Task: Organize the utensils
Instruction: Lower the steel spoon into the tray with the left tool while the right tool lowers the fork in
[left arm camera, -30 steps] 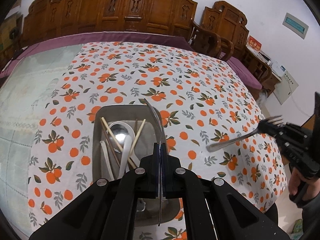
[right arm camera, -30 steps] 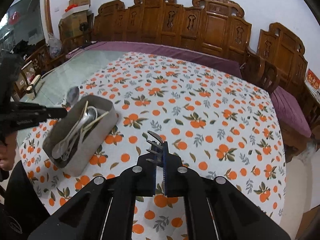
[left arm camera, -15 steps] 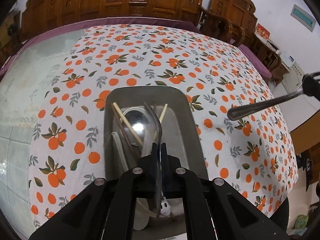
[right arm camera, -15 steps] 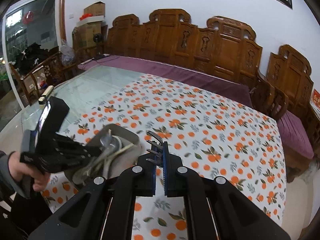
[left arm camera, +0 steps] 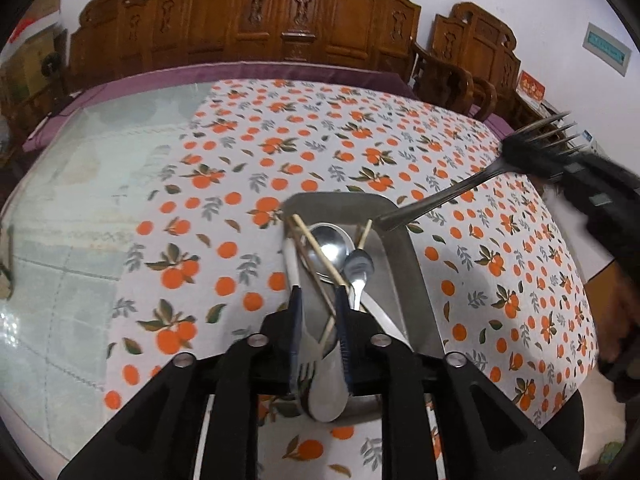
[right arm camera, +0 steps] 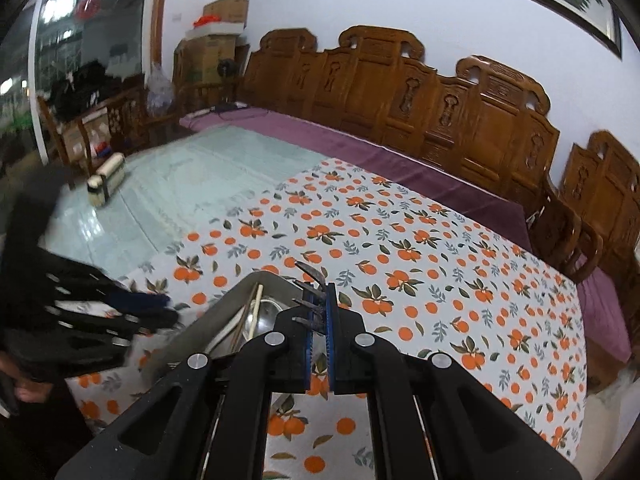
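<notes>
left wrist view: left gripper (left arm camera: 318, 300) over the tray (left arm camera: 404, 256), a rounded-corner rectangular metal bin on the orange-print cloth covering the tabletop (left arm camera: 224, 184). its jaws have just been opening and stand slightly apart, nothing pinched between the pads. in the tray: large shiny spoon (left arm camera: 330, 246), smaller spoon (left arm camera: 359, 268) just beside it, pale wooden chopsticks (left arm camera: 320, 256) crossing at angles, white plastic handle along the left wall. near end of the tray is hidden behind the gripper body; a small fork head shows between the fingers there. right gripper (left arm camera: 532, 160) at the right edge, blurred, pinching a steel fork (left arm camera: 440, 198) by its head, handle end above the tray's far right corner.

right wrist view: right gripper (right arm camera: 320, 312) pressed together on the fork (right arm camera: 310, 280), tines sticking out left of the blue ribbed pads, handle hidden below. tray (right arm camera: 224, 308) partly cut off by the gripper. left gripper (right arm camera: 160, 312) is a dark blur.
</notes>
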